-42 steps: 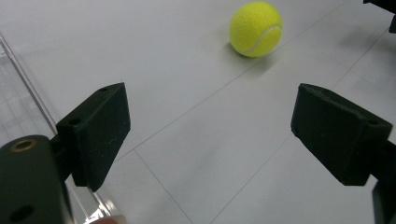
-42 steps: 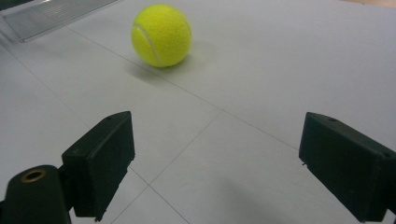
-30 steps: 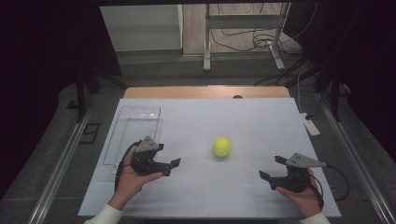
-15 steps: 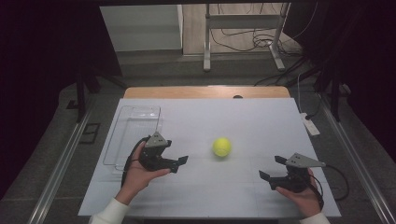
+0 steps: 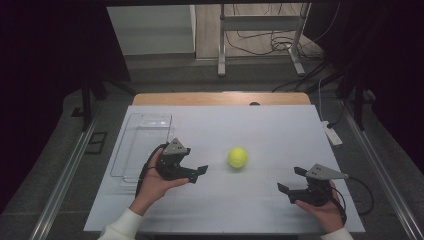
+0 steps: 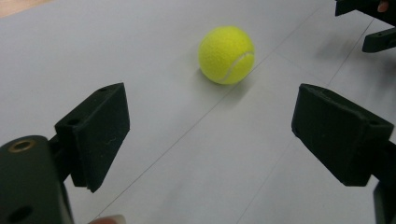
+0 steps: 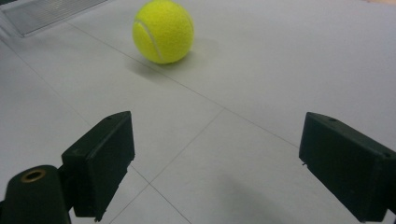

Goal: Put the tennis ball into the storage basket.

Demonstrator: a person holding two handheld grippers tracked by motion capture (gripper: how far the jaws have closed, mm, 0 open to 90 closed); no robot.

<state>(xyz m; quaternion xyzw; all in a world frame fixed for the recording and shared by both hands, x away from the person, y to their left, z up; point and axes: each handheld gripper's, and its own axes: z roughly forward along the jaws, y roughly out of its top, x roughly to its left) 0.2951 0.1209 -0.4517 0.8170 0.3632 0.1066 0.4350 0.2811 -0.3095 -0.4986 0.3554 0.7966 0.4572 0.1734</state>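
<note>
A yellow tennis ball (image 5: pixel 238 158) rests on the white table top (image 5: pixel 260 130), near its middle. My left gripper (image 5: pixel 197 174) is open a short way to the ball's left, jaws pointing at it; the ball (image 6: pixel 227 54) lies ahead of those jaws, beyond their tips. My right gripper (image 5: pixel 291 181) is open near the front right of the table, farther from the ball. From it the ball (image 7: pixel 163 31) shows up ahead and to the left. Nothing is between either pair of jaws.
A clear plastic tray (image 5: pixel 145 145) lies on the left side of the table, just behind my left hand; its corner (image 7: pixel 51 11) shows past the ball. A white power strip (image 5: pixel 332 134) sits at the right edge. The other gripper (image 6: pixel 373 23) appears far off.
My left gripper has moved right and a little forward, away from the tray and closer to the ball. The right gripper and the ball have stayed put.
</note>
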